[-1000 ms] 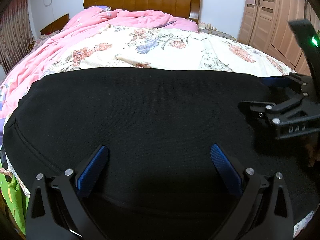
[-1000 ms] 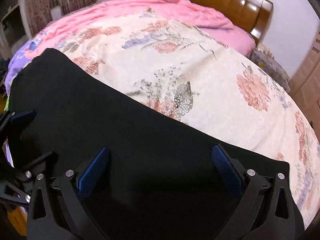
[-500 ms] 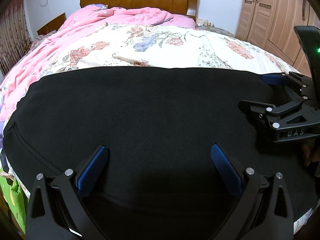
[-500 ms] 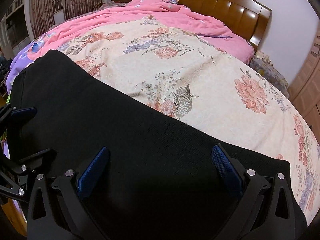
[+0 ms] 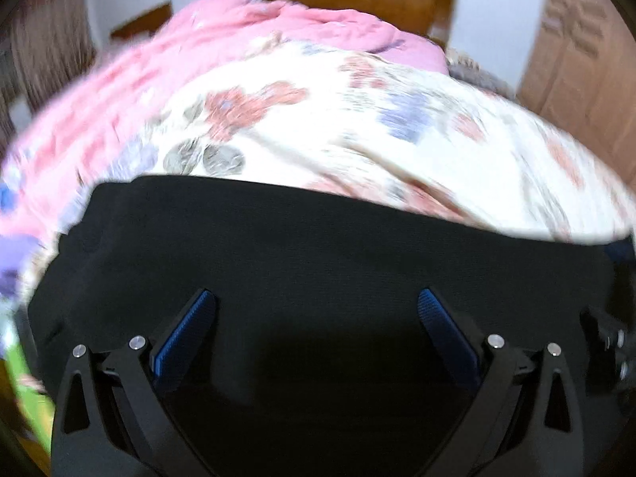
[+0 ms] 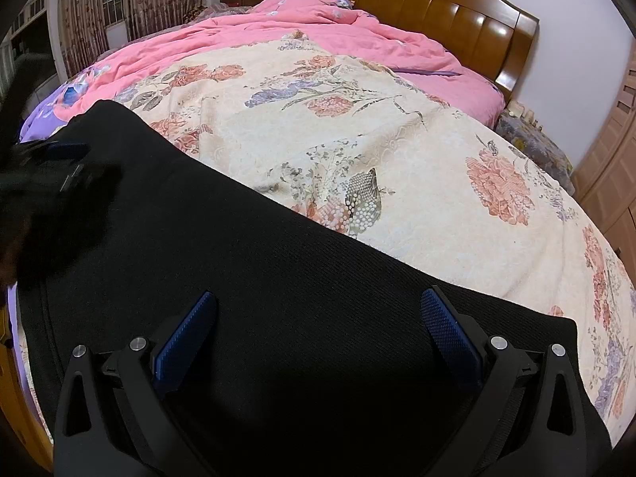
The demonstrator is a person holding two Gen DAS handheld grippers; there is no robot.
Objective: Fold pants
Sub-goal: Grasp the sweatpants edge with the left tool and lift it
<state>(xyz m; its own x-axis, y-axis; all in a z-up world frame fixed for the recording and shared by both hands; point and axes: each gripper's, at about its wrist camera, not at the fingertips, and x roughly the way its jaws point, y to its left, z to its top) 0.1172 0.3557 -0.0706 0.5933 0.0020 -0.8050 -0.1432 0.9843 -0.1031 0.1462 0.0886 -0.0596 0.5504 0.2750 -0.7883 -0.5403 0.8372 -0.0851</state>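
Black pants lie flat along the near edge of the bed, filling the lower half of both views. My left gripper hovers over the cloth, open, with nothing between its blue pads. My right gripper is also open above the pants near their right end, and shows as a dark shape at the right edge of the left wrist view. The left gripper appears blurred at the far left of the right wrist view. The left wrist view is motion-blurred.
The bed has a cream floral cover beyond the pants and a pink quilt toward the wooden headboard. Wooden wardrobe doors stand at the right. Curtains hang at the far left.
The left gripper has swung leftward and forward fast, blurring its view; the right gripper has slid to its frame edge. The right gripper has barely moved. Both stay open.
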